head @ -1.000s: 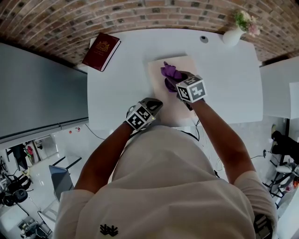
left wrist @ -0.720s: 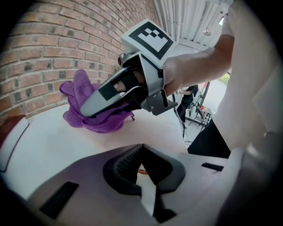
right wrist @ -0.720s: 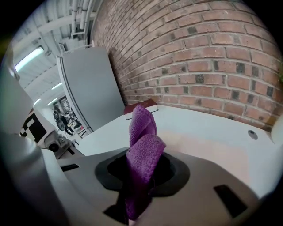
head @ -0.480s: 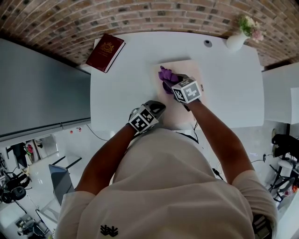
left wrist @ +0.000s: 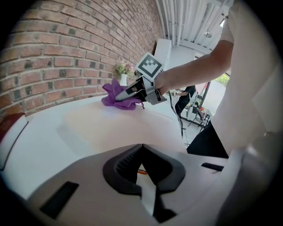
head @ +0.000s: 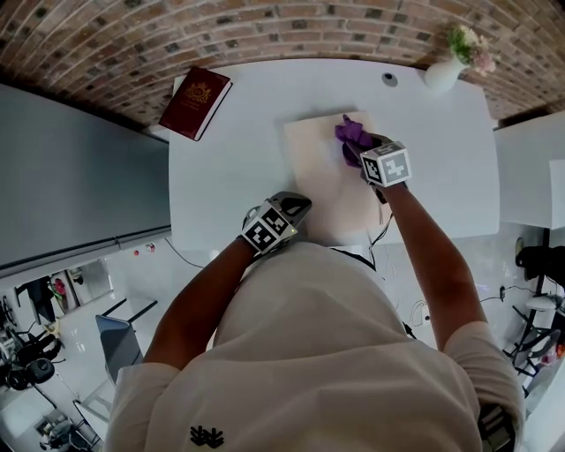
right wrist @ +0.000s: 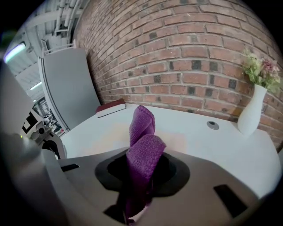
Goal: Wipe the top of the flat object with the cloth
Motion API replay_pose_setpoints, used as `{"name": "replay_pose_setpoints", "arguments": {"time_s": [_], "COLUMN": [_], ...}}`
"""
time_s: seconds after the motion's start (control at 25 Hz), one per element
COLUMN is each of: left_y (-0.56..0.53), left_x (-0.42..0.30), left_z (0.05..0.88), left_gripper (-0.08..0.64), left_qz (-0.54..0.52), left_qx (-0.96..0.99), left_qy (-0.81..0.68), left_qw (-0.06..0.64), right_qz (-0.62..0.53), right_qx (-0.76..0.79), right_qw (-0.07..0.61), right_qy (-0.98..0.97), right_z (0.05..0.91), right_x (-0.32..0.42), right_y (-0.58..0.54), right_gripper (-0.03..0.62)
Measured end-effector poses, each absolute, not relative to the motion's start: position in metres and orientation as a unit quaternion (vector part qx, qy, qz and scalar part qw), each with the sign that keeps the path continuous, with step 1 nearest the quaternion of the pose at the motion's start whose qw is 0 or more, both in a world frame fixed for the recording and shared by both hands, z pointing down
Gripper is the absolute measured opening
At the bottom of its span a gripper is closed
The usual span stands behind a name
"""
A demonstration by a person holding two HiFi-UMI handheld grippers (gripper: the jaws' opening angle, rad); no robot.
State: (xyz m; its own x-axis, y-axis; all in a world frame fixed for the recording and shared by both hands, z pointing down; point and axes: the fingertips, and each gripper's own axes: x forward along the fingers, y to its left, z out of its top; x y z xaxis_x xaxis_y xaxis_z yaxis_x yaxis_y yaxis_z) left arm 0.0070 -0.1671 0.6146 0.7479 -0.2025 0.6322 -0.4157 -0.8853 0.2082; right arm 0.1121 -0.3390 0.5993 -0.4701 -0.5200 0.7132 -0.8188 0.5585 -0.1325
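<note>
A pale beige flat board [head: 320, 177] lies in the middle of the white table [head: 221, 168]. My right gripper [head: 356, 148] is shut on a purple cloth [head: 352, 132], which presses on the board's far right corner. In the right gripper view the cloth [right wrist: 142, 154] stands bunched up between the jaws of the right gripper [right wrist: 140, 178]. My left gripper [head: 296, 202] rests shut and empty at the board's near left corner. From the left gripper view, the shut left gripper [left wrist: 141, 148] faces the board [left wrist: 110, 130], the cloth [left wrist: 118, 95] and the right gripper [left wrist: 132, 91].
A dark red book [head: 195, 91] lies at the table's far left corner, also in the right gripper view as the book [right wrist: 110, 107]. A white vase [head: 440, 70] with flowers and a small round disc [head: 388, 79] stand at the far right. A brick wall [head: 282, 26] runs behind the table.
My right gripper has swept the purple cloth from the board's far left part across to its far right corner. The left gripper has stayed in place.
</note>
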Motion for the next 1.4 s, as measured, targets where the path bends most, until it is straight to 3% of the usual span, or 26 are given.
{"name": "replay_pose_setpoints", "arguments": {"time_s": [0.32,0.56,1.04,1.4], "left_y": [-0.167,-0.166,-0.167,-0.168], "left_x": [0.008,0.008,0.008,0.008], "left_z": [0.615,0.615,0.614,0.614], "left_gripper": [0.025,0.025,0.025,0.025], "left_qz": [0.311,0.315,0.318,0.319], "left_qx": [0.919,0.919,0.919,0.918], "left_qy": [-0.168,-0.163,-0.157,-0.159], "left_qw": [0.174,0.173,0.172,0.173], "right_qz": [0.237,0.238,0.225,0.21], "right_qx": [0.455,0.461,0.366,0.294], "right_qw": [0.324,0.319,0.292,0.315], "right_qy": [-0.794,-0.793,-0.854,-0.878], "right_z": [0.602,0.595,0.567,0.579], "right_x": [0.17,0.17,0.044,-0.043], "right_y": [-0.355,-0.355,-0.34,-0.331], "right_gripper": [0.126,0.126,0.126,0.126]}}
